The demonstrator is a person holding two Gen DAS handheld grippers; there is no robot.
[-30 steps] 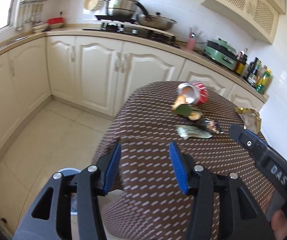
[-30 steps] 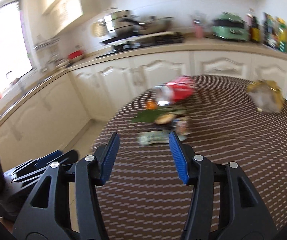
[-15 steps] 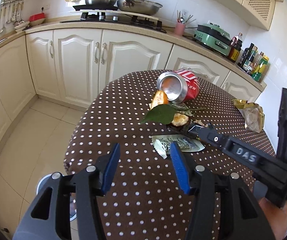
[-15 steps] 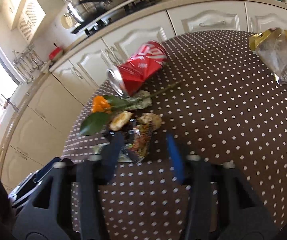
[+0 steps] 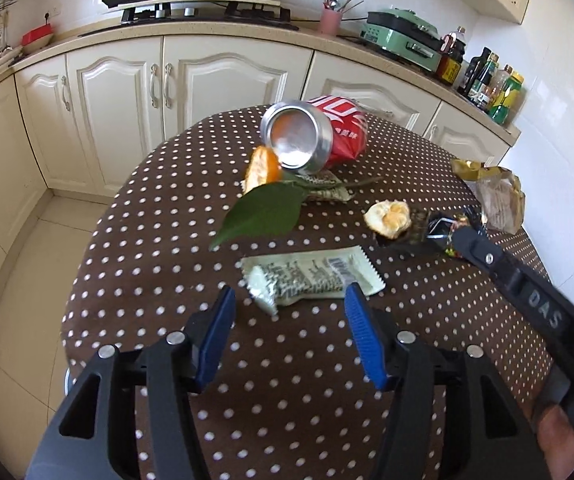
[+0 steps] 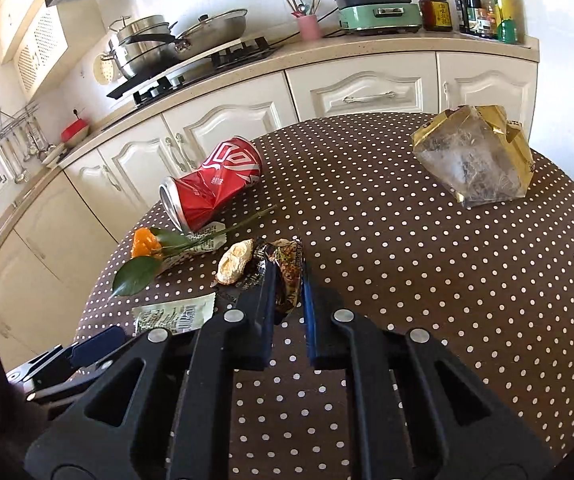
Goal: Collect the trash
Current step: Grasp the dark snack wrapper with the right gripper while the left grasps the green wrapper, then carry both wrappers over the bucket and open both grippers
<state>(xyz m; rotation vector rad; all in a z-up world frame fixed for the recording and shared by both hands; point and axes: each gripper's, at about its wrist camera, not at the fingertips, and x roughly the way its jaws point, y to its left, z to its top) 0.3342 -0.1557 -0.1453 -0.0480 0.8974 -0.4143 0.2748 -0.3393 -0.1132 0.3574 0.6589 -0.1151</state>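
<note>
Closing since half a second ago, the right gripper [image 6: 289, 280] now pinches the dark crumpled snack wrapper [image 6: 287, 270] on the brown polka-dot bench [image 6: 407, 260]. Left gripper [image 5: 287, 300] hovers, jaws apart, over the pale green foil sachet [image 5: 311, 276], near the crushed red soda can [image 5: 315, 136].

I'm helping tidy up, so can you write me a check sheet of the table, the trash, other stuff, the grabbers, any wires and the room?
Surface: round polka-dot table.
Job's things: crushed red can on its side, orange peel, leaf, pale wrapper, dark wrapper, gold bag.
Clutter: nothing seen.
Grippers: left gripper open near the pale wrapper; right gripper shut on dark wrapper.
Cables: nothing seen.
Surroundings: cream cabinets, stove pans, bottles.
</note>
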